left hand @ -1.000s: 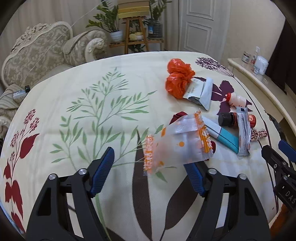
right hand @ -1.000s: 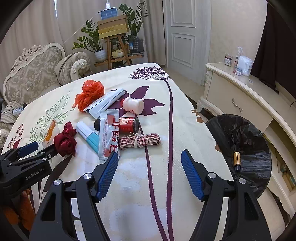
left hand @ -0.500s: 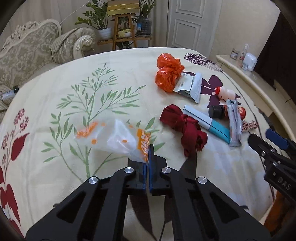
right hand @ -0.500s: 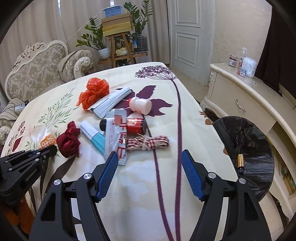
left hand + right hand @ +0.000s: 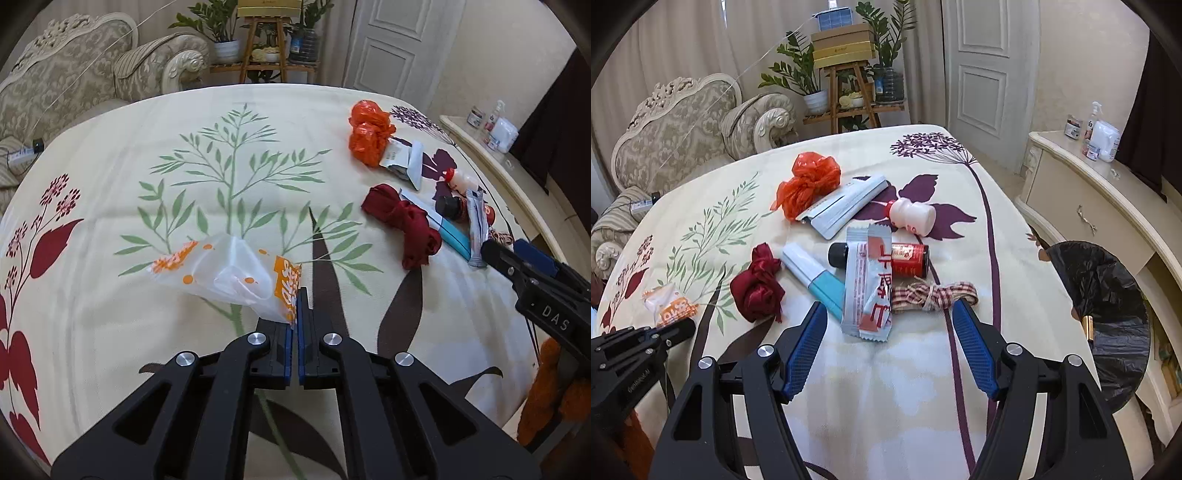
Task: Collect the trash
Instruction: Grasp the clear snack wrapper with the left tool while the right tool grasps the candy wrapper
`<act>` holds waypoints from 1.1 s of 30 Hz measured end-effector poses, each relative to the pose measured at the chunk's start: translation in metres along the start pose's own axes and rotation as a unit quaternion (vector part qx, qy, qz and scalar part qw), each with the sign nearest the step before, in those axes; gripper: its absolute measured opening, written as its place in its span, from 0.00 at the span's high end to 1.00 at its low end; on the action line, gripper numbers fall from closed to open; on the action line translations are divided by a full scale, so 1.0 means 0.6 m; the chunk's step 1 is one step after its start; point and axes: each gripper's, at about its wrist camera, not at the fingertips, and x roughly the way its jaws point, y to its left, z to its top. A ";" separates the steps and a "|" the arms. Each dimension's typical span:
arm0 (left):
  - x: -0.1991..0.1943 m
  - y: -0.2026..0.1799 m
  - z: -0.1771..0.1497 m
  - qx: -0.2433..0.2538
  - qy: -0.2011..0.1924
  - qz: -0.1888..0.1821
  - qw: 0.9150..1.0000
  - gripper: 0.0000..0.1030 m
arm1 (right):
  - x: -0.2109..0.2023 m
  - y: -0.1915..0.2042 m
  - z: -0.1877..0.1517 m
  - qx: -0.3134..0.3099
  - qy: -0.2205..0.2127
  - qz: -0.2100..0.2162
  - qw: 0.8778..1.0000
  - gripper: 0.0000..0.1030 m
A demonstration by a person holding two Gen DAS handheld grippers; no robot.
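Note:
My left gripper [image 5: 296, 295] is shut on the orange-printed edge of a clear plastic bag [image 5: 229, 273], which hangs to its left just above the table; the bag also shows in the right wrist view [image 5: 670, 304]. My right gripper [image 5: 890, 325] is open and empty, its fingers on either side of a red-and-white wrapper [image 5: 870, 288] and a checked ribbon bundle [image 5: 932, 295]. Beyond lie a dark red cloth [image 5: 759, 286], a blue-white tube [image 5: 816, 275], a red bottle [image 5: 905, 254], a small white bottle [image 5: 912, 214], an orange bag [image 5: 809, 182] and a grey pouch [image 5: 846, 205].
A bin lined with a black bag [image 5: 1108, 306] stands beside the table's right edge, with a small gold cylinder [image 5: 1086, 326] inside. A cream sideboard [image 5: 1100, 199] is behind it. An armchair [image 5: 683, 140] and plant stand [image 5: 846, 92] are beyond the floral tablecloth [image 5: 221, 166].
My left gripper closed on the clear plastic bag's edge and the bag now hangs to its left. My right gripper moved forward toward the wrapper and ribbon, still open.

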 end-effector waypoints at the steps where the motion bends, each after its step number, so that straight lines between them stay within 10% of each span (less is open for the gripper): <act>1: -0.001 0.001 0.000 0.000 -0.001 0.000 1.000 0.98 | 0.001 0.000 -0.001 0.000 0.001 0.000 1.000 0.33; 11: -0.001 -0.013 0.006 0.009 -0.012 0.005 1.000 0.99 | 0.006 -0.003 0.006 0.004 0.001 -0.001 1.000 0.33; 33: -0.008 -0.009 0.008 0.004 -0.032 0.032 0.999 0.99 | 0.011 0.006 0.030 -0.010 -0.003 -0.001 1.000 0.69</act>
